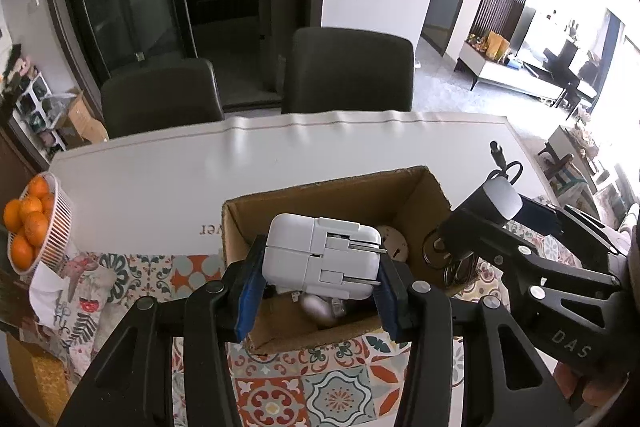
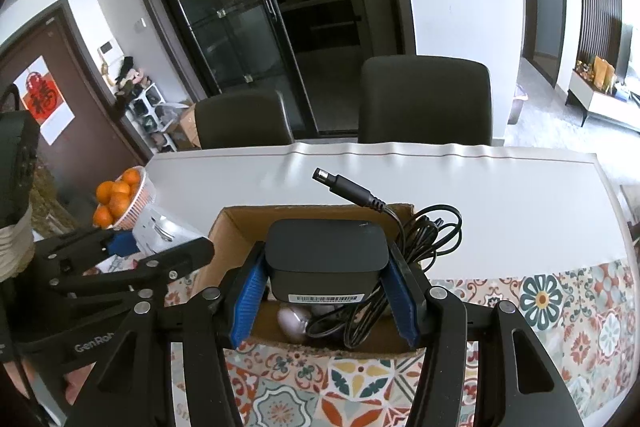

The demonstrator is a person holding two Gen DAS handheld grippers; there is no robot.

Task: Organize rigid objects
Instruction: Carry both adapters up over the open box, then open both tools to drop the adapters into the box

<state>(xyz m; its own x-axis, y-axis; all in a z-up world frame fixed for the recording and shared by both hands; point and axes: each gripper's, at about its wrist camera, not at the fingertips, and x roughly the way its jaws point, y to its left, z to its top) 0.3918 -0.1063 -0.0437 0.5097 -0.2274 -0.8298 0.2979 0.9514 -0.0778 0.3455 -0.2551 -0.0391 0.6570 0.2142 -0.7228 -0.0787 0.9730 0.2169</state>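
My left gripper (image 1: 320,261) is shut on a white plug adapter (image 1: 316,267), which hangs over the open cardboard box (image 1: 236,227). In the box lie a round white disc (image 1: 394,241) and a silvery object (image 1: 320,307). My right gripper (image 2: 326,259) is shut on a black power adapter (image 2: 326,247) above the same box (image 2: 240,223). Its coiled black cable (image 2: 432,239) spills over the box's right side, and the barrel plug (image 2: 340,183) sticks up at the back. Each gripper shows beside the other: the right gripper (image 1: 480,227), the left gripper (image 2: 164,247).
A white basket of oranges (image 1: 28,223) stands at the table's left edge. Two dark chairs (image 1: 348,71) face the far side. A white sheet (image 1: 280,155) covers the far half of the table, and a patterned cloth (image 1: 340,387) covers the near half.
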